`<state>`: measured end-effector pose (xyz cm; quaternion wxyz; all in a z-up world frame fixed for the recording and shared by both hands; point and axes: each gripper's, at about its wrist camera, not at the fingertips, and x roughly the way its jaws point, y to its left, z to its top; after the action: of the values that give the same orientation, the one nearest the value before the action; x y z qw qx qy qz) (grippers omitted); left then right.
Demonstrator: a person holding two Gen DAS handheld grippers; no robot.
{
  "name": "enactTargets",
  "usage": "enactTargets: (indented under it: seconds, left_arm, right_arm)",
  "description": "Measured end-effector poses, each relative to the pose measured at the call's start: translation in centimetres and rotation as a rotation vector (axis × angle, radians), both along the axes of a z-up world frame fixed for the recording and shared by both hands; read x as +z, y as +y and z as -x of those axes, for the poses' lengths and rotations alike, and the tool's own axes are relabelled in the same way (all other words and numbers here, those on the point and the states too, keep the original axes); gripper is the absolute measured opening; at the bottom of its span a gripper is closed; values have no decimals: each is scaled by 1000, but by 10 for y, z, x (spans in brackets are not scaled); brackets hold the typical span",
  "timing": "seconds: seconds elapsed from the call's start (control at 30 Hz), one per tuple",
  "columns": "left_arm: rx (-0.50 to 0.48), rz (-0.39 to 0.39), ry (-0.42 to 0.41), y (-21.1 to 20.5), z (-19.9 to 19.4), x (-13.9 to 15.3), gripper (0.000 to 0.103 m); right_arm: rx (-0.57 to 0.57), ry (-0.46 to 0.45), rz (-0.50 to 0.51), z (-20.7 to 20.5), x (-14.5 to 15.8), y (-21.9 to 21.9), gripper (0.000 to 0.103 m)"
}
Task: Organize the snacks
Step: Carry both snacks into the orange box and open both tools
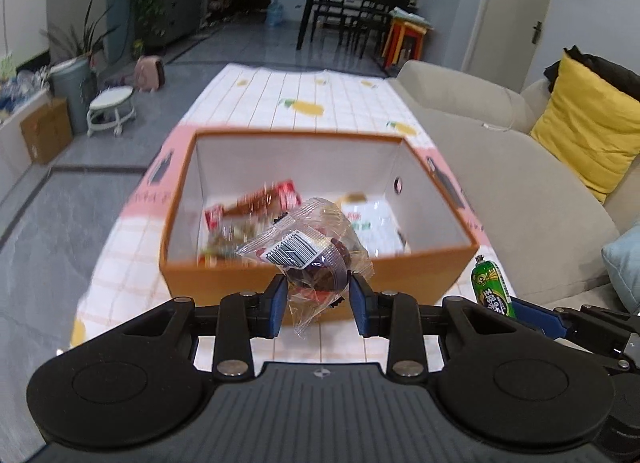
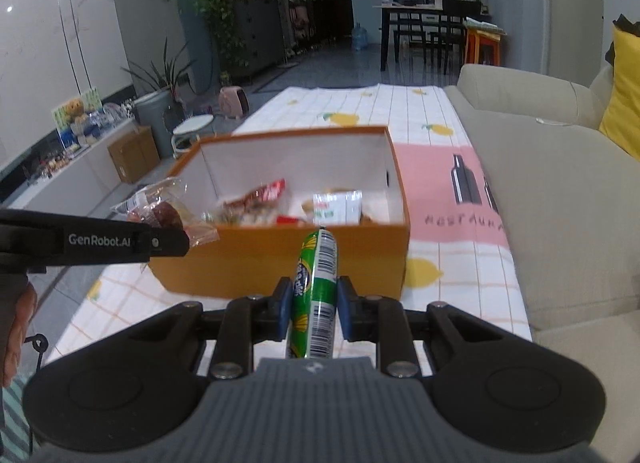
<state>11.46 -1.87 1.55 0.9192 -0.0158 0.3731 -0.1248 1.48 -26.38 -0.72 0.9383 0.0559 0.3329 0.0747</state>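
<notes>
An open orange box (image 1: 248, 283) (image 2: 280, 259) stands on the tablecloth and holds several wrapped snacks (image 1: 256, 207) (image 2: 336, 205). My left gripper (image 1: 318, 297) is shut on a clear-wrapped dark pastry (image 1: 316, 255), held just before the box's near wall; the pastry also shows in the right wrist view (image 2: 162, 211). My right gripper (image 2: 314, 303) is shut on a green sausage stick (image 2: 316, 291), held upright before the box's near wall; the stick also shows at the right of the left wrist view (image 1: 492, 287).
A lemon-print tablecloth (image 1: 280, 103) (image 2: 440, 303) covers the low table. A beige sofa (image 1: 520, 191) (image 2: 560, 183) runs along the right. A white stool (image 1: 112, 103) and cardboard box (image 1: 46, 131) stand on the floor at left.
</notes>
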Motion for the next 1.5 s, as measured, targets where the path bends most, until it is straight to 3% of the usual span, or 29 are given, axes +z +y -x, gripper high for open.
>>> enactTargets:
  seconds: [0.27,0.47,0.6,1.07,1.5]
  left_arm:
    - [-42,-38,-43,-11,-29,19,37]
    - [-76,-107,-8,-21,-55,16,37]
    - [-86,-107,44,-21,-75,11,37]
    - [-101,-216,200,-28,-128,-42,37]
    - [-116,-284,282,-30,-132,-72,37]
  right_arm:
    - [8,-58,13,-29,26,1,21]
    - [31,-54,28,-61,31,8,20]
    - [49,-33,41,-85,29,12,20]
    - [84,155,128,-168,-16,22,20]
    - [99,262,163,-182,-44,28,20]
